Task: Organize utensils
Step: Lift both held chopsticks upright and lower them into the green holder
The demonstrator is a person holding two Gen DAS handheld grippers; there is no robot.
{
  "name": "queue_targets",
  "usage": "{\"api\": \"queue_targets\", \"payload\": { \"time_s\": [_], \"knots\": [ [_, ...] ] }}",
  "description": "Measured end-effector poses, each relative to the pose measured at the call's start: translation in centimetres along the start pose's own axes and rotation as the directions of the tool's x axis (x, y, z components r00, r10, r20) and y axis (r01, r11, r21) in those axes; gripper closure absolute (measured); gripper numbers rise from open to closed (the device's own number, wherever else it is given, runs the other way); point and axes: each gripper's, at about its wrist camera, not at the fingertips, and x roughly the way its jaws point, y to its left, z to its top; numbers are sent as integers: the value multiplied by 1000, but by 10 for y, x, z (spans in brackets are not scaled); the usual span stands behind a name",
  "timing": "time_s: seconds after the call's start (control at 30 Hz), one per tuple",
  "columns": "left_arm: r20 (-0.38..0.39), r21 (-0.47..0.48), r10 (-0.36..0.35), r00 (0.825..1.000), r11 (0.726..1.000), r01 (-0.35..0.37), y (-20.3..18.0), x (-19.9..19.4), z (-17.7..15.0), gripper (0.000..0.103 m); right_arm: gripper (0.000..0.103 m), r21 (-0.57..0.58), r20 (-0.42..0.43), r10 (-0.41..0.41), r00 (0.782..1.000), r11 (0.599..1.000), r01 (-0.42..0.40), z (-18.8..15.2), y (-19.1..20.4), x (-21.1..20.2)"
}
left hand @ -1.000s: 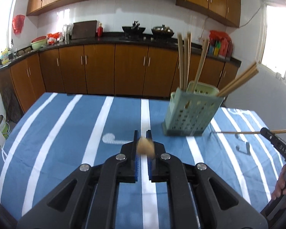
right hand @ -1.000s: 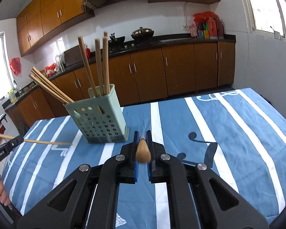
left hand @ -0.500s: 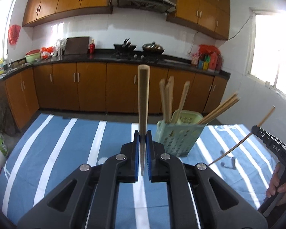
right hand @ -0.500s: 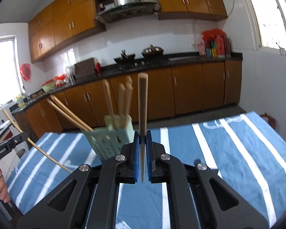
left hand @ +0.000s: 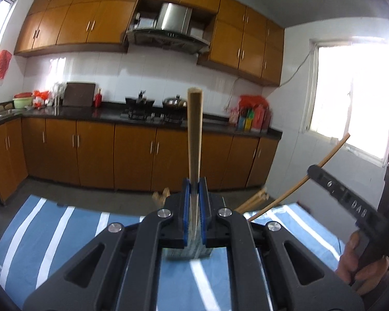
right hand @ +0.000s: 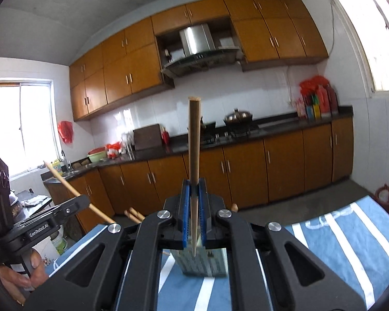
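Observation:
My left gripper is shut on a wooden chopstick that stands upright between its blue pads. My right gripper is shut on a second chopstick, also upright. Both are raised above the table. The pale green utensil holder sits low behind each gripper, mostly hidden in both views. Only the tops of the chopsticks standing in it peek out. At the right of the left wrist view, the other gripper shows with its slanted chopstick.
A blue cloth with white stripes covers the table. A person's hand grips the right tool's handle, and another hand grips the left tool's handle. Brown kitchen cabinets, a counter and a stove stand beyond the table.
Both grippers have risen and tipped upward. Each held chopstick has swung from end-on toward the camera to upright. The holder has dropped low behind the fingers.

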Motion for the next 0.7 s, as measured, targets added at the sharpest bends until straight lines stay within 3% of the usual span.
{"api": "queue_targets", "payload": {
  "time_s": [0.17,0.3,0.7],
  "knots": [
    [59,13,29,998,999,-30,-13,19,13,95,96,-37,56,-39,998,998,41,3,9,19],
    [56,21,54,997,998,-55,-16,43,13,95,96,-46,58,-53,997,997,56,0,9,37],
    [8,15,89,996,996,-89,2,86,-7,95,96,-40,-30,-85,996,996,84,-27,0,88]
  ]
}}
